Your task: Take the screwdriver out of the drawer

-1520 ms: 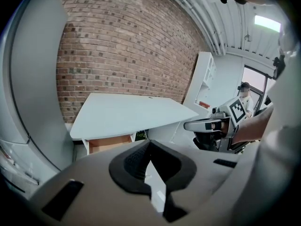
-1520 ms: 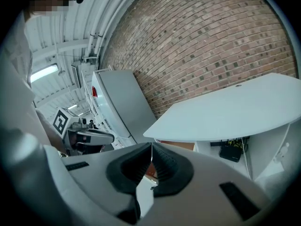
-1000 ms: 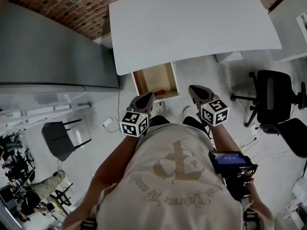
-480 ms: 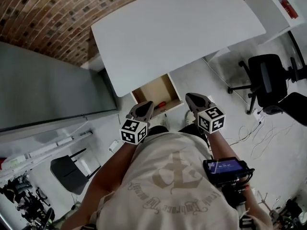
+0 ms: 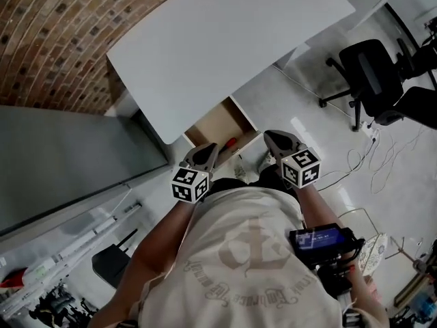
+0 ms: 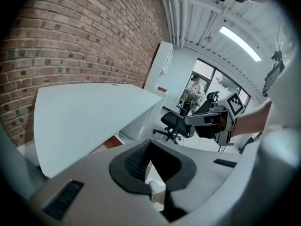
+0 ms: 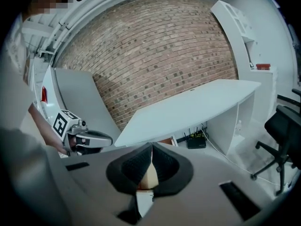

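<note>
Both jaw pairs are seen pressed together, with nothing gripped. Left gripper [image 5: 207, 150] and right gripper [image 5: 272, 139] are held side by side, just in front of the open drawer [image 5: 213, 125] under the white desk [image 5: 225, 39]. The red-handled screwdriver [image 5: 230, 143] is seen lying inside the drawer near its front edge, touched by neither gripper. A black office chair [image 5: 369, 67] is parked at right, and a brick wall [image 5: 48, 39] is seen behind the desk.

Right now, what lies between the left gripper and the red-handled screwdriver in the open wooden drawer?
Head view: nothing but a short bare stretch of the open wooden drawer separates the left gripper from the red-handled screwdriver.
</note>
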Available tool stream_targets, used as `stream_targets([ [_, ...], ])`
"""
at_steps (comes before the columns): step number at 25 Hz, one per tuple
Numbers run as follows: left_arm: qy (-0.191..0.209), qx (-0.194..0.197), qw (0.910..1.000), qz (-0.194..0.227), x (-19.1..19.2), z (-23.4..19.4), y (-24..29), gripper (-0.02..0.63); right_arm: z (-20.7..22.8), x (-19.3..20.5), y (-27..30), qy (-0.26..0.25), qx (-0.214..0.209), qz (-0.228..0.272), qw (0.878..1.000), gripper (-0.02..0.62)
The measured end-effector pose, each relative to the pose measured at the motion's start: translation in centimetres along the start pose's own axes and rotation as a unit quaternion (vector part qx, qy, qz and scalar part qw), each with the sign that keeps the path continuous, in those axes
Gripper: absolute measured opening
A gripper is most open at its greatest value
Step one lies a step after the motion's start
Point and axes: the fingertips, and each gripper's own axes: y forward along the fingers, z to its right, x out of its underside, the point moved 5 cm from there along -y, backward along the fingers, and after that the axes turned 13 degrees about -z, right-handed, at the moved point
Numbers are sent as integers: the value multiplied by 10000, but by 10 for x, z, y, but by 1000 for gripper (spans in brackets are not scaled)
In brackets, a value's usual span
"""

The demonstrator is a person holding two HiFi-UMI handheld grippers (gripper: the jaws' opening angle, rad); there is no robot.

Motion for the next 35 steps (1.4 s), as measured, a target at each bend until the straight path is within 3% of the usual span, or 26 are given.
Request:
stream_targets([
  [6,271,344,9982,-414,12,1,19,20,3,17,1,286,118,29,9995,23],
  [24,1032,432,9819,-1531,59,-17,95,21,30,66,29,779,188,-34,9968,25],
  [35,1094,518,9712,-2051,81,-21,139,21,51,90,47,1079,152,-22,9940,24],
])
